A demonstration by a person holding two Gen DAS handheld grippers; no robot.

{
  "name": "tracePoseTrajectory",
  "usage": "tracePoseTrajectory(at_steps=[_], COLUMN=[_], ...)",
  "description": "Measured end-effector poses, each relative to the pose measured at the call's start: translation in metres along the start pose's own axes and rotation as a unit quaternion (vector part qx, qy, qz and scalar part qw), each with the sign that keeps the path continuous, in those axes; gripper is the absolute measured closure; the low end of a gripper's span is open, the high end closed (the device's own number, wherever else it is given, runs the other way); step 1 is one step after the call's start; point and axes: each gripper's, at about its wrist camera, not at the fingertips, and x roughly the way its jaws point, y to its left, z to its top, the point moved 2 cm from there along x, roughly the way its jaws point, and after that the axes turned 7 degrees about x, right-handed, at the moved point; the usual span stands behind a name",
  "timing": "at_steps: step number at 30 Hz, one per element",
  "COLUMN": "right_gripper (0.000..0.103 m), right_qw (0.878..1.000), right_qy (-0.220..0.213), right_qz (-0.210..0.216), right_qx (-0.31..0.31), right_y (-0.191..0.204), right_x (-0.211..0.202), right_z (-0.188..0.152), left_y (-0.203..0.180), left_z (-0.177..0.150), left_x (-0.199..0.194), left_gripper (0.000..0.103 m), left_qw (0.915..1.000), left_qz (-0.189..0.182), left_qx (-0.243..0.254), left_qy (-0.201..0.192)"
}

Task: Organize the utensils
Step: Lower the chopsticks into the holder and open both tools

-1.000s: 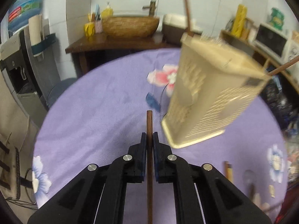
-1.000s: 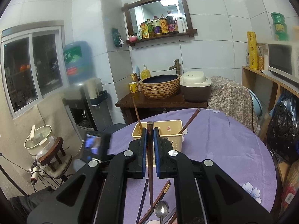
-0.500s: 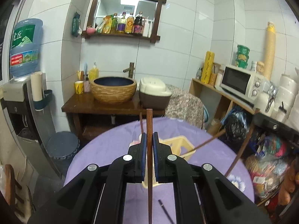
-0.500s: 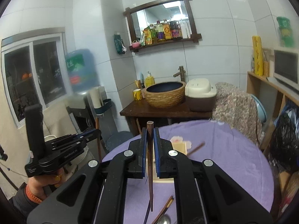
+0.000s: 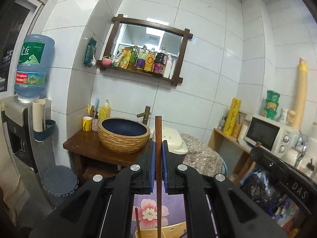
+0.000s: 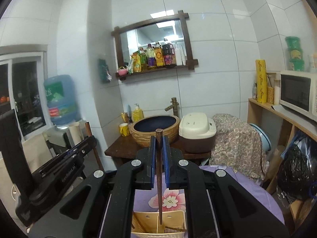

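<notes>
Two claws, one chopstick in each. One caddy at 6 o'clock, two more sticks in it. One basin, one cooker, one microwave.

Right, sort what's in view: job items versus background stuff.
Job: left gripper gripping a chopstick; right gripper gripping another chopstick; beige utensil holder.
Background: basin, rice cooker, microwave, water bottle.
</notes>
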Motion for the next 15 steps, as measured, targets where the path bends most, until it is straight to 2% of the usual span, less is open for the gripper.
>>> tracePoseTrajectory(at_steps=[3, 8, 15], right_gripper=[0.095, 0.095, 0.095], right_qw=[1.0, 0.998, 0.993], right_qy=[0.007, 0.056, 0.099], right_qz=[-0.016, -0.035, -0.052], right_qx=[-0.017, -0.024, -0.027], right_y=[-0.002, -0.011, -0.025], right_x=[0.014, 0.038, 0.055], right_z=[-0.026, -0.077, -0.119], left_y=[0.003, 0.005, 0.011], left_z=[-0.033, -0.076, -0.121], left_x=[0.009, 0.01, 0.02], left_gripper=[0.095, 0.095, 0.095], left_qw=[1.0, 0.9996, 0.9957], left_qz=[0.006, 0.008, 0.007], left_qx=[-0.003, 0.016, 0.031], left_qy=[0.005, 0.023, 0.087])
